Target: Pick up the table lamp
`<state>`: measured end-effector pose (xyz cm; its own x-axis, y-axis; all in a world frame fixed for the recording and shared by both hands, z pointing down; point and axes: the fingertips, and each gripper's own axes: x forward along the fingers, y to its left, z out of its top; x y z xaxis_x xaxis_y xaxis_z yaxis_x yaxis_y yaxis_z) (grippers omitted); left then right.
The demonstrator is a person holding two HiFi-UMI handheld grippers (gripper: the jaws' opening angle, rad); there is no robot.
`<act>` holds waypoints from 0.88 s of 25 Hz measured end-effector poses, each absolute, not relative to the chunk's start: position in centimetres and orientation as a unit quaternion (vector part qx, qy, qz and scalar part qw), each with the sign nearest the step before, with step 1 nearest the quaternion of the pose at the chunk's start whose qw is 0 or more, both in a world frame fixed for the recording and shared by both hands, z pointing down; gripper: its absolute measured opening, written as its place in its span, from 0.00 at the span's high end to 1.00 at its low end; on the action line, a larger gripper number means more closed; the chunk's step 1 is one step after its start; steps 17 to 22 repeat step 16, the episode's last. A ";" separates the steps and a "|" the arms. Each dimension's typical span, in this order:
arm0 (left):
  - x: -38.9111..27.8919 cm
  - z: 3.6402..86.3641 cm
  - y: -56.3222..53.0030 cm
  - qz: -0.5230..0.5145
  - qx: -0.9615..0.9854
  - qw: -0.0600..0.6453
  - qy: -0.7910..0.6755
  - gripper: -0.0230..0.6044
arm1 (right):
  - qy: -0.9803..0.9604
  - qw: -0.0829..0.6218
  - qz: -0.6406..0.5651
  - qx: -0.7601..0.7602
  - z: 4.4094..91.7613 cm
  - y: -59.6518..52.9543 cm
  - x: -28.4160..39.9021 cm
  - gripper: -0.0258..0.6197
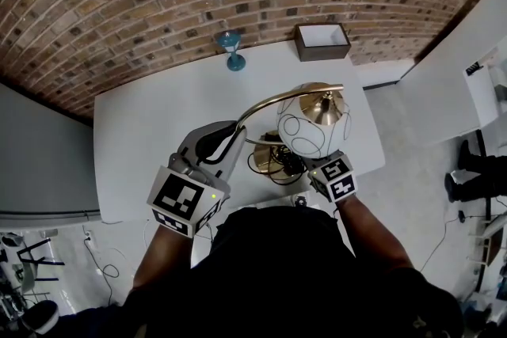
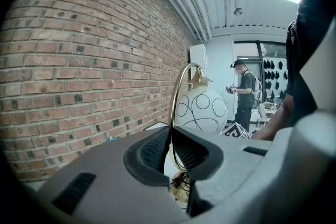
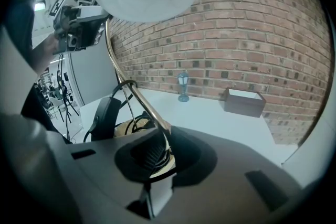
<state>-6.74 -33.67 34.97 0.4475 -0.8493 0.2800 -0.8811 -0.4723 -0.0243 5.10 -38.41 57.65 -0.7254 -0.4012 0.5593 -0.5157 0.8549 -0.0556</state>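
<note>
While the lamp stood at the near edge of the white table, its curved brass stem rose upright straight before me. My left gripper was clenched on the stem. My right gripper grasped it lower, seemingly nearer the base.
</note>
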 end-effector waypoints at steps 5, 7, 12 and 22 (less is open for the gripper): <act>-6.4 34.8 -33.7 0.129 0.849 0.061 -0.510 0.91 | -0.924 0.273 0.103 0.248 57.5 -38.6 5.3 0.89; -6.3 34.8 -33.8 0.130 0.849 0.059 -0.508 0.91 | -0.924 0.273 0.104 0.248 57.6 -38.7 5.4 0.89; -6.2 35.4 -33.9 0.134 0.851 0.064 -0.504 0.91 | -0.924 0.272 0.106 0.246 57.8 -38.9 5.7 0.89; -6.2 35.5 -33.9 0.136 0.852 0.064 -0.502 0.91 | -0.925 0.271 0.107 0.243 57.9 -38.9 5.6 0.89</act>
